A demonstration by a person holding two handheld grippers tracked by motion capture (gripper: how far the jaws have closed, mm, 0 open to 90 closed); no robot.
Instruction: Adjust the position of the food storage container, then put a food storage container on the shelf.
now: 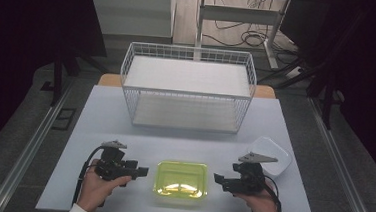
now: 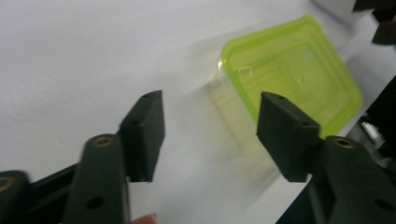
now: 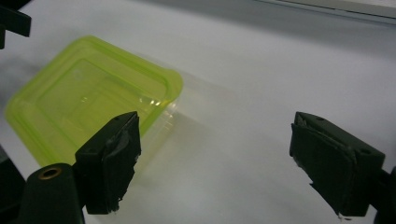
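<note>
A clear container with a lime-green lid sits at the front middle of the white table. My left gripper is just to its left, pointing at it with its jaws open and nothing between them. In the left gripper view the open left gripper frames the near corner of the green lid. My right gripper faces the container from the right, also open. In the right gripper view the right gripper stands wide over bare table, with the green lid beyond its left jaw.
A white wire basket with a shelf inside stands at the back middle of the table. A white empty tub lies at the right, just behind the right hand. The table's front edge is close under both hands.
</note>
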